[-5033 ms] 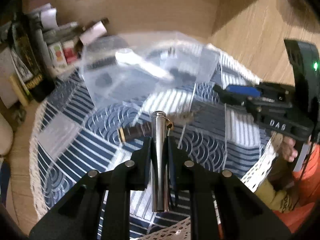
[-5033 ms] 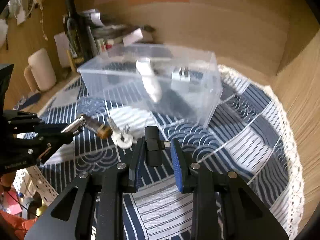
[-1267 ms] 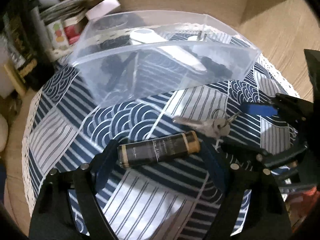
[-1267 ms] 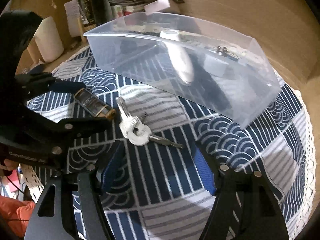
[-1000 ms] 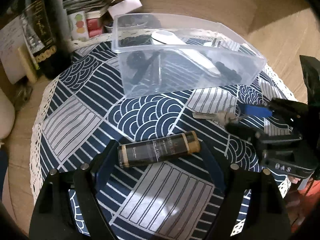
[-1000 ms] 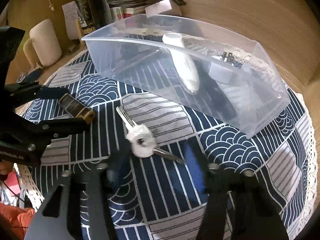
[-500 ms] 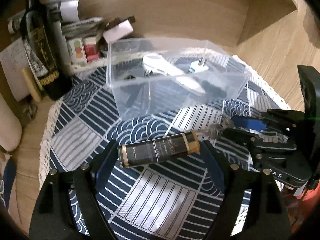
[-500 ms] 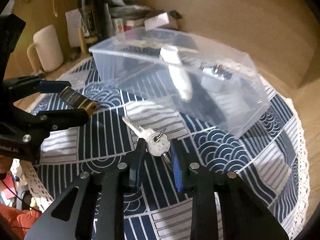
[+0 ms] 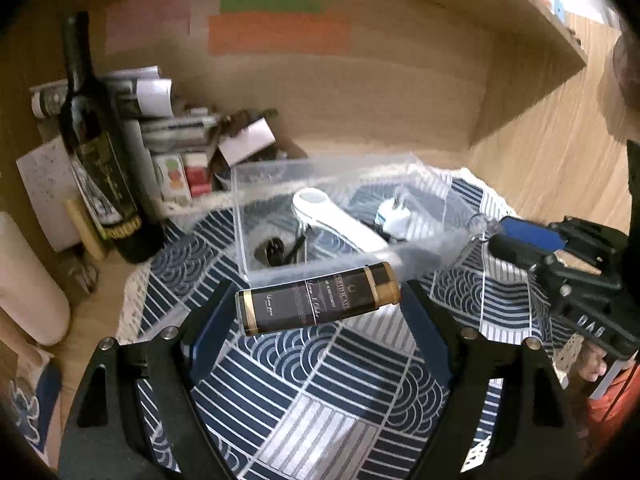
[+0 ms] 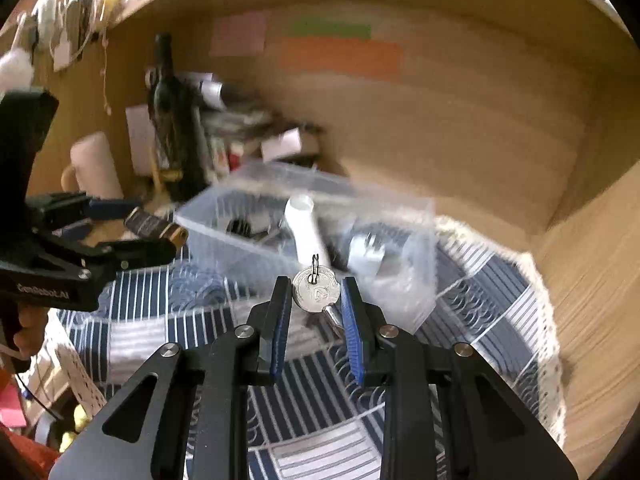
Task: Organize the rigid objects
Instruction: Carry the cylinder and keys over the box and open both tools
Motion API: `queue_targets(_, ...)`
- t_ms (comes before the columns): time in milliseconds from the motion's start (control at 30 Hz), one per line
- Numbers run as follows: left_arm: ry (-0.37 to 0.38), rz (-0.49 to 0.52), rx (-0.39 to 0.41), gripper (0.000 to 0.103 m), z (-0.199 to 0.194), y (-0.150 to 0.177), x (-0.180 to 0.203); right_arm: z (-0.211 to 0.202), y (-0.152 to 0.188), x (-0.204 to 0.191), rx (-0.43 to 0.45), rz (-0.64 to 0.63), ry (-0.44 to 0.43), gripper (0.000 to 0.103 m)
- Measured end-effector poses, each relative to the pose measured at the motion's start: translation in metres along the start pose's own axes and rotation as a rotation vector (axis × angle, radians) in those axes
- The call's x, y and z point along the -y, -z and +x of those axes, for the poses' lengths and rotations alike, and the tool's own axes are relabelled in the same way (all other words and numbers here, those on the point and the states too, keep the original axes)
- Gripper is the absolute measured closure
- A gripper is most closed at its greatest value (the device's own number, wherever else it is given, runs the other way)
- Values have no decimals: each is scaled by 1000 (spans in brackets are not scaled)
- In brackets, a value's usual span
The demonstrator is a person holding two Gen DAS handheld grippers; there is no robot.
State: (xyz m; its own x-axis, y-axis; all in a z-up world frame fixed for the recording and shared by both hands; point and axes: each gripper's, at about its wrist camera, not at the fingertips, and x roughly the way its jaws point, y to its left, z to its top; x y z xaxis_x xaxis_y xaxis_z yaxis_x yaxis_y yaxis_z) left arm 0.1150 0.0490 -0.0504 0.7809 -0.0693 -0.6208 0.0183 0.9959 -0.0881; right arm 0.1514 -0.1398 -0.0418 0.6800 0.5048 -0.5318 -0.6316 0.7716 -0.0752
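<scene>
My left gripper (image 9: 318,306) is shut on a black tube with gold bands (image 9: 316,303), held crosswise above the cloth just in front of the clear plastic box (image 9: 424,250). The tube also shows in the right wrist view (image 10: 154,225). My right gripper (image 10: 316,294) is shut on a bunch of silver keys (image 10: 316,290), lifted off the cloth near the box's front wall (image 10: 256,254). The right gripper also shows in the left wrist view (image 9: 520,240). The box holds a white handled tool (image 9: 336,222), a white plug (image 9: 394,216) and dark items.
A blue and white patterned cloth (image 9: 340,392) covers the round table. A dark wine bottle (image 9: 100,144), stacked papers and small boxes (image 9: 180,136) stand at the back left by the wooden wall. A pale mug (image 10: 96,168) stands left.
Both grippers have risen from the cloth toward the box. The right gripper closed on the keys and lifted them. The left gripper keeps the tube.
</scene>
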Motion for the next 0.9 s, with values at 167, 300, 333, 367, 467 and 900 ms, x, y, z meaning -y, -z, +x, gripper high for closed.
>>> queue_targets(167, -20, -1, 35, 21, -2, -16, -3, -10, -22, 7, 72, 11, 17, 80)
queue_targets(300, -28, 0, 41, 21, 4, -28, -5, -10, -37, 12, 108, 11, 27, 80)
queue_targets(333, -24, -1, 37, 21, 8, -31, -6, -9, -39, 13, 111, 13, 26, 80)
queue_targets(367, -22, -3, 35, 21, 11, -34, -7, -6, -41, 14, 112, 15, 25, 80)
queue_targets(467, -26, -3, 20, 21, 23, -41, -7, 4, -44, 17, 107, 20, 16, 80)
queue_targets(900, -1, 32, -107, 21, 95, -49, 4, 78, -32, 28, -73, 34, -3, 80)
